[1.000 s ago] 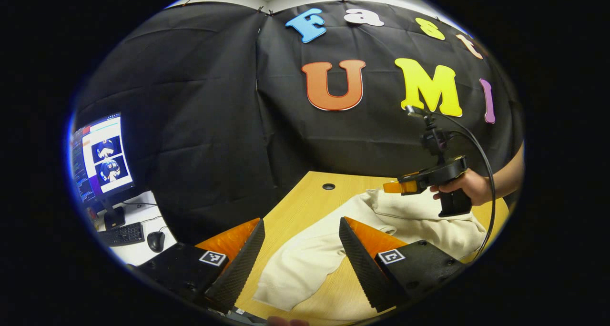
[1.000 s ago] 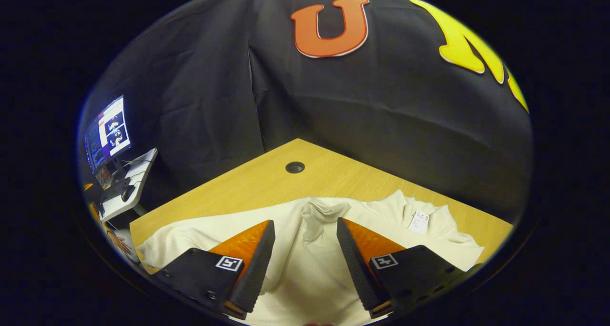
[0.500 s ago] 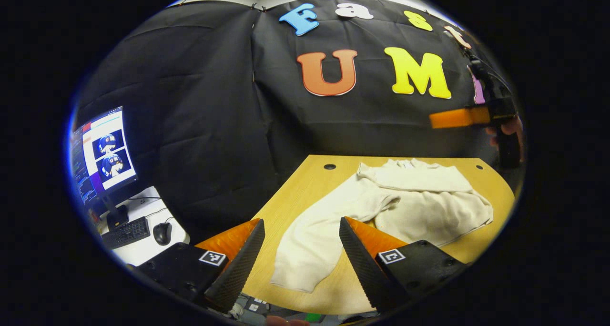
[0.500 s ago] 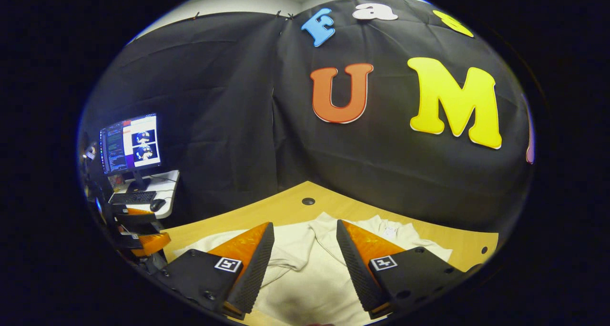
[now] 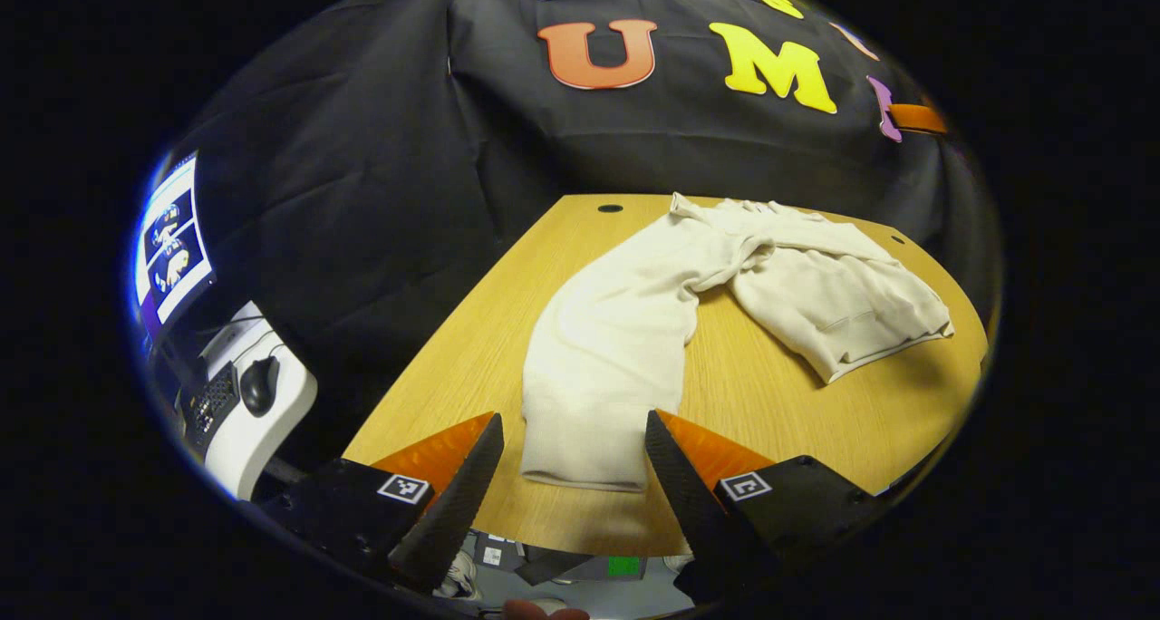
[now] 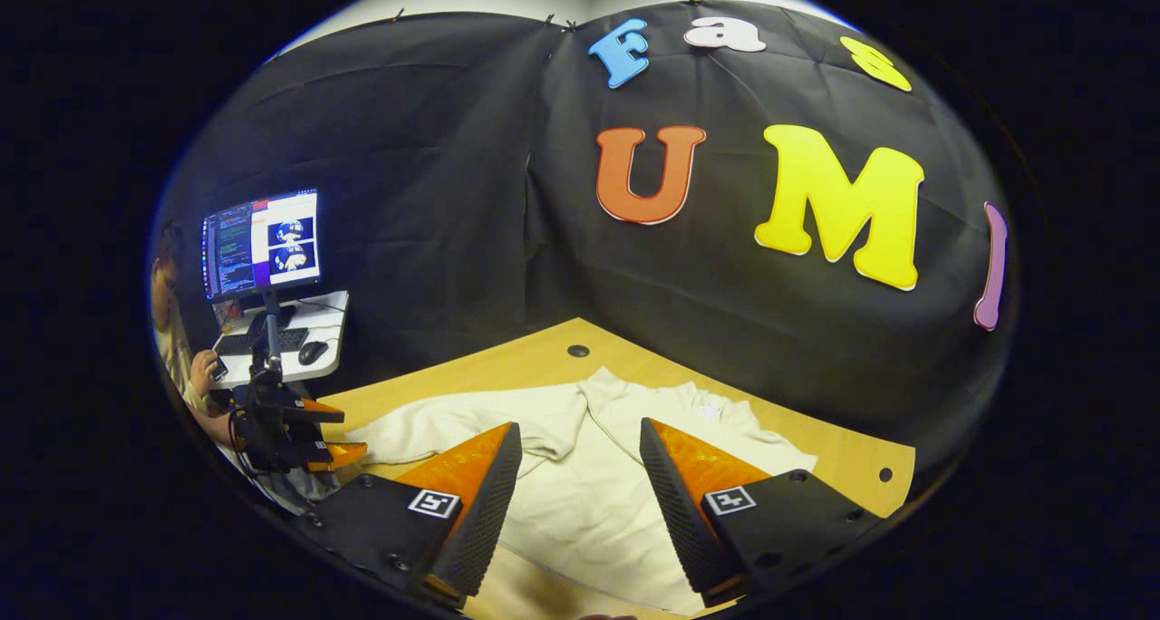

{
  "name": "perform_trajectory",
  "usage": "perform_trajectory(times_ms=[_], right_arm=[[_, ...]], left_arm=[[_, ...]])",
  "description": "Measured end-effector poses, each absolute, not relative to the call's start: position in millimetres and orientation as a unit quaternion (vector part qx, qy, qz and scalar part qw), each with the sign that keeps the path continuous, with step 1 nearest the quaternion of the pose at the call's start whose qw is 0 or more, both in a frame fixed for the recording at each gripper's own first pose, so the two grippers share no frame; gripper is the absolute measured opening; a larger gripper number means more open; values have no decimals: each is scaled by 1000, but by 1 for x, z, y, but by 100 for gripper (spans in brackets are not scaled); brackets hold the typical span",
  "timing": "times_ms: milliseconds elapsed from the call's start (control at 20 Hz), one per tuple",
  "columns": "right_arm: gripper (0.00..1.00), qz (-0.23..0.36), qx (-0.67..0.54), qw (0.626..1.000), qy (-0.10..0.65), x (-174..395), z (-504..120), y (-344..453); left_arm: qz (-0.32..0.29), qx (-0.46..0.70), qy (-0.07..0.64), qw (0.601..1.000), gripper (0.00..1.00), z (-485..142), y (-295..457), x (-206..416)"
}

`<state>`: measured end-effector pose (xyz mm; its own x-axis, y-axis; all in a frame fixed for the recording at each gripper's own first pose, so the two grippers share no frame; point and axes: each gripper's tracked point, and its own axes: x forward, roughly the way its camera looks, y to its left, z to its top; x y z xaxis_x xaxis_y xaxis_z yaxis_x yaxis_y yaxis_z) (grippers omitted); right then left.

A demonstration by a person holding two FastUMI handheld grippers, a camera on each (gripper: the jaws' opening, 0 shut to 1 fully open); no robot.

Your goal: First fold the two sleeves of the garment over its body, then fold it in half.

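Looks like one sleeve's been folded over the cream fleece sweatshirt (image 5: 816,276), the other long sleeve (image 5: 607,348) is left sprawled on the light wooden table (image 5: 797,421), both the left gripper (image 5: 574,475) and right gripper (image 6: 580,484) are held wide open and empty, and the half fold isn't started

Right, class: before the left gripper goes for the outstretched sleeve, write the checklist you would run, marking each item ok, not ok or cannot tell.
1. Left gripper open with nothing between its fingers: ok.
2. Sleeve lies flat on the table, its cuff between the fingers in the left gripper view: ok.
3. Right gripper open, above the garment body: ok.
4. Other sleeve already folded over the body: cannot tell, the cloth there is bunched.
5. Garment fully on the table: ok.
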<state>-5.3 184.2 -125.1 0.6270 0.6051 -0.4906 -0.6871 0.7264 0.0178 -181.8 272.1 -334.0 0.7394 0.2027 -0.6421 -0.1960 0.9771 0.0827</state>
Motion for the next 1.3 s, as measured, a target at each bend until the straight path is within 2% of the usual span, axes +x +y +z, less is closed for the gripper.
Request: perform_trajectory(times_ms=[350, 500, 550, 600, 650, 700, 900, 1300], right_arm=[[82, 364, -94, 895, 241, -12, -120, 188], [82, 361, -81, 897, 243, -8, -114, 191], [82, 361, -79, 897, 244, -8, -113, 191], [83, 362, -82, 896, 242, -7, -113, 191], [83, 360, -88, 897, 240, -6, -114, 189], [82, 361, -89, 897, 239, -6, -113, 187], [82, 346, -75, 902, 247, -9, -112, 171], [83, 323, -65, 910, 250, -6, -107, 140]], left_arm=[[101, -53, 363, 925, 100, -356, 275, -177], [87, -60, 378, 920, 94, -356, 270, -174], [84, -65, 379, 919, 87, -355, 265, -172], [87, -68, 381, 918, 63, -355, 264, -169], [89, -70, 380, 918, 58, -356, 266, -168], [93, -75, 381, 917, 33, -356, 266, -167], [111, -130, 378, 910, 5, -351, 262, -162], [86, -156, 311, 933, 3, -284, 242, -125]])
